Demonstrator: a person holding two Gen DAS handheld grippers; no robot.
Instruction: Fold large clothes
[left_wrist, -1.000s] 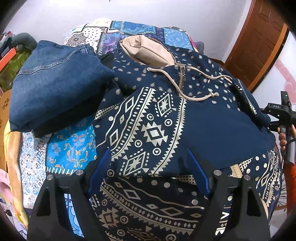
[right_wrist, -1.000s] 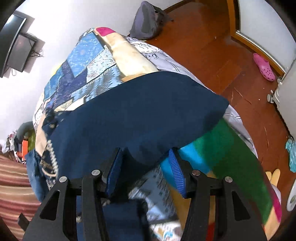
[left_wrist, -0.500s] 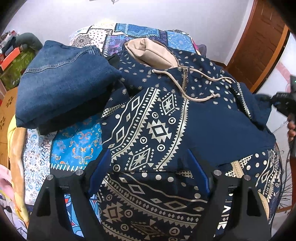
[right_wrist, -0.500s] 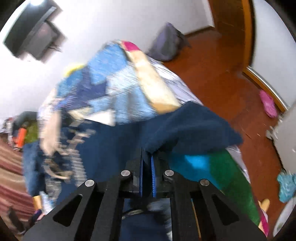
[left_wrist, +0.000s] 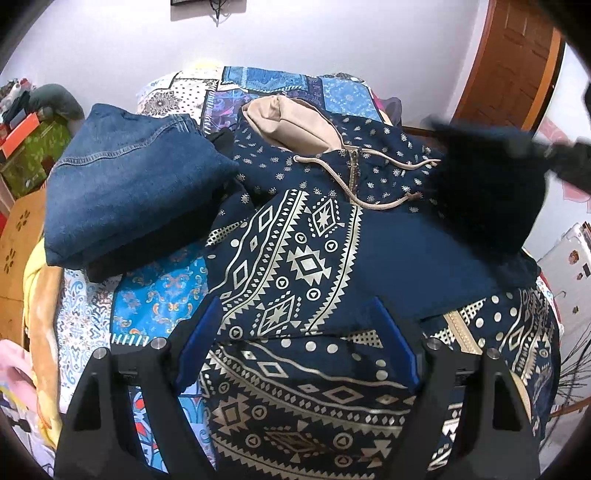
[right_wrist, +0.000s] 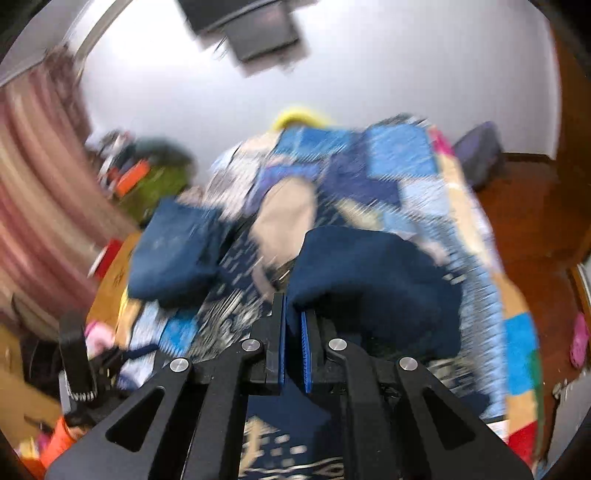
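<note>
Ahead of the spread, empty left hand-held gripper (left_wrist: 295, 350), jeans (left_wrist: 125, 192) look folded; right hand-held gripper (right_wrist: 293, 325) pinches the hoodie (left_wrist: 295, 258) sleeve (right_wrist: 369, 273), folding barely begun.

A patterned hoodie (left_wrist: 295, 258) covers most of the bed (left_wrist: 155, 291), its lifted sleeve (left_wrist: 487, 192) hanging across the right side and blocking passage there. Folded jeans (left_wrist: 125, 192) crowd the left, touching the hoodie, leaving only a strip of bare quilt (left_wrist: 162, 288) just beside the left gripper (left_wrist: 295, 347). Clutter (left_wrist: 26, 144) lines the bed's far-left edge.
</note>
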